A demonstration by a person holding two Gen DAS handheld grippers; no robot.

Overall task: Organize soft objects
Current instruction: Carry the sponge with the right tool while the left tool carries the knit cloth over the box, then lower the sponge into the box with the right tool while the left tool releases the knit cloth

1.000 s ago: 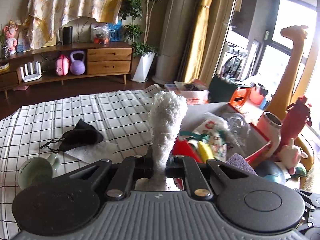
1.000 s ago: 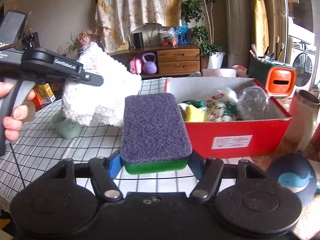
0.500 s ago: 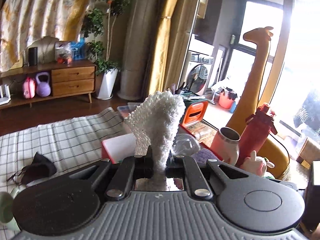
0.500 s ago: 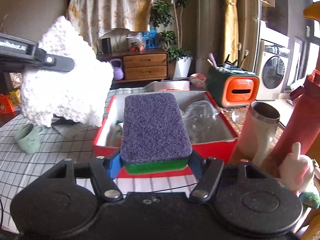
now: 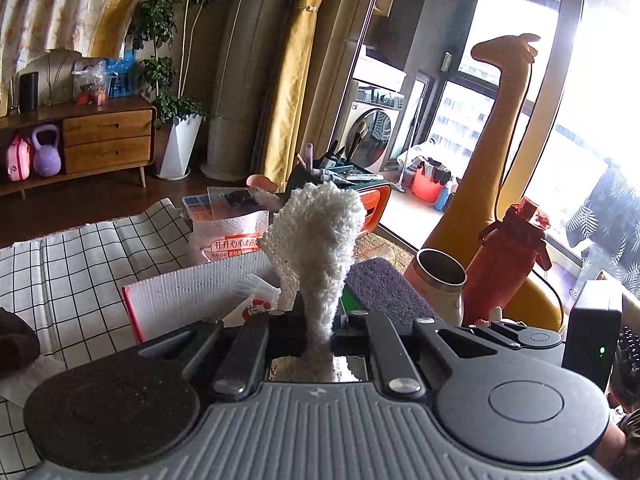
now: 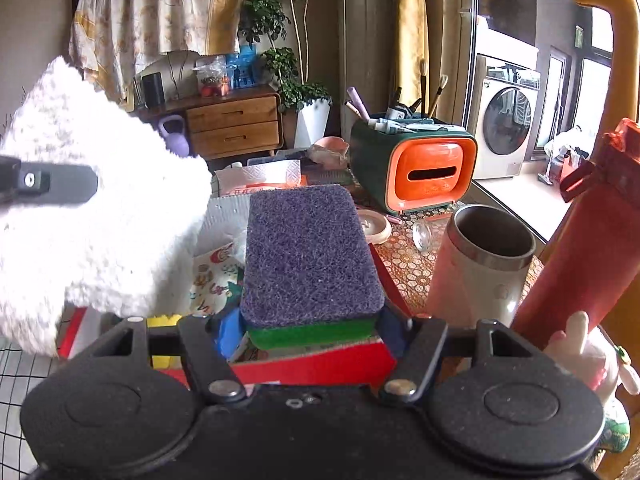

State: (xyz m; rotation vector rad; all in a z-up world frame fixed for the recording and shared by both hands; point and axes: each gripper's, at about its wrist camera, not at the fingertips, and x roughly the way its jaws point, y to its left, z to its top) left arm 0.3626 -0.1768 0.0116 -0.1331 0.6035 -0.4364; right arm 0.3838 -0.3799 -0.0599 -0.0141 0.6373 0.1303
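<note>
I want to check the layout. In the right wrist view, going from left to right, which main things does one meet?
White fluffy cloth → purple-and-green sponge → orange-fronted organizer → steel-rimmed cup → red bottle.

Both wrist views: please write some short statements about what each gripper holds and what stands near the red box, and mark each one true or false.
1. The left gripper is shut on a white fluffy cloth. True.
2. The right gripper is empty. False: it holds a purple and green sponge between its fingers.
3. The sponge is over the red box. True.
4. The steel cup lies on its side. False: it stands upright, open end up.
5. A red bottle stands beside the steel cup. True.
</note>
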